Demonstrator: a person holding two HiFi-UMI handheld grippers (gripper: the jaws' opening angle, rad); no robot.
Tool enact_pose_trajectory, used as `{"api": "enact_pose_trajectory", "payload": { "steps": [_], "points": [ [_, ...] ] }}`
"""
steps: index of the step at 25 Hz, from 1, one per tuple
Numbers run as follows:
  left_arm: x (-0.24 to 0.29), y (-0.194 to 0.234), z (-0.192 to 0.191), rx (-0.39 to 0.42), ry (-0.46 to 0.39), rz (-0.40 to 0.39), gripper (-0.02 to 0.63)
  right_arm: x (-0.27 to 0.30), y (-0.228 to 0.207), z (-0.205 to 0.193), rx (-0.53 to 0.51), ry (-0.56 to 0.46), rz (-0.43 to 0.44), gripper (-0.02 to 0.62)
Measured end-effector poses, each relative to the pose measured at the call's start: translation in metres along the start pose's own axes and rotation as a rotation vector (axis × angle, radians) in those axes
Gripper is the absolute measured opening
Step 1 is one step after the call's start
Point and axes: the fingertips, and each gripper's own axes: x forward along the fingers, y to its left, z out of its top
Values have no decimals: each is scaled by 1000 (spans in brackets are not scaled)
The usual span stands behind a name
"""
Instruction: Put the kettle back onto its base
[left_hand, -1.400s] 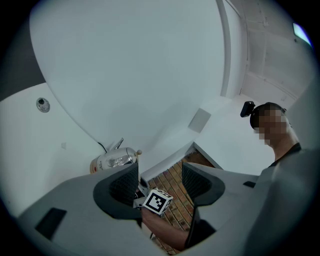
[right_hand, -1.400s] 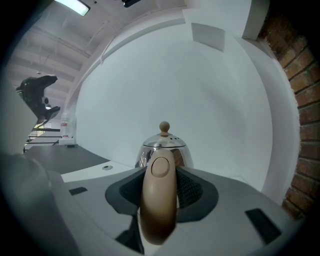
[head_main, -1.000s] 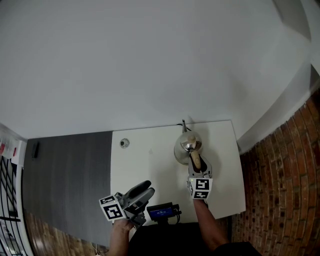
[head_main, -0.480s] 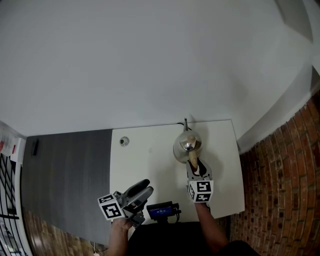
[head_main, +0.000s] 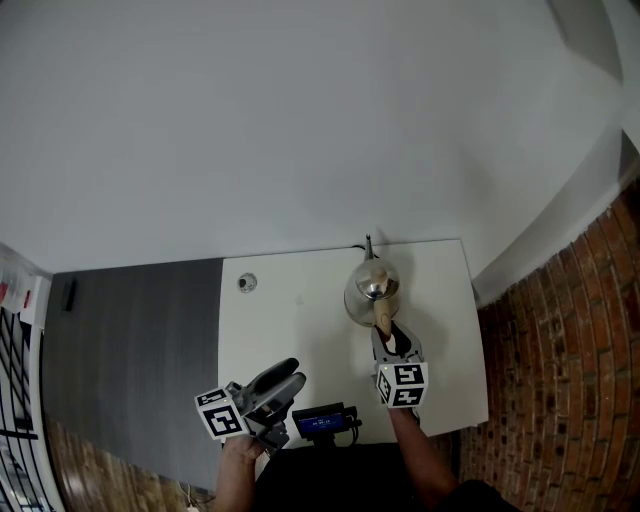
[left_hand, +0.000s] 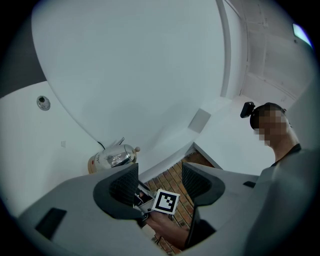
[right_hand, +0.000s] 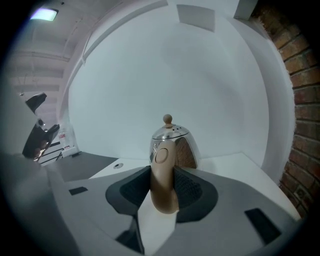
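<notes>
Right gripper (right_hand: 163, 176) has the kettle (head_main: 371, 285) by its wooden handle (right_hand: 162, 170): the jaws have just been closing, and the pads now press on the handle from both sides. The kettle stands upright at the far right of the white table (head_main: 290, 325), its spout close to the white wall (head_main: 300, 130). Whether a base sits under it, I can't make out. A round grommet (head_main: 248, 285) lies well to its left. At the near edge, the left gripper (head_main: 285, 378) hangs with jaws apart and holding nothing, just beside a small dark device with a blue display (head_main: 323, 422). Brick floor (head_main: 560, 400) runs along the table's right.
</notes>
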Motion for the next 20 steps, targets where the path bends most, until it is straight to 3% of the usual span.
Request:
{"api": "enact_pose_trajectory", "payload": {
  "steps": [20],
  "points": [
    [5, -7, -6, 4, -7, 18, 295, 4, 9, 3, 107, -8, 3, 146]
  ]
}}
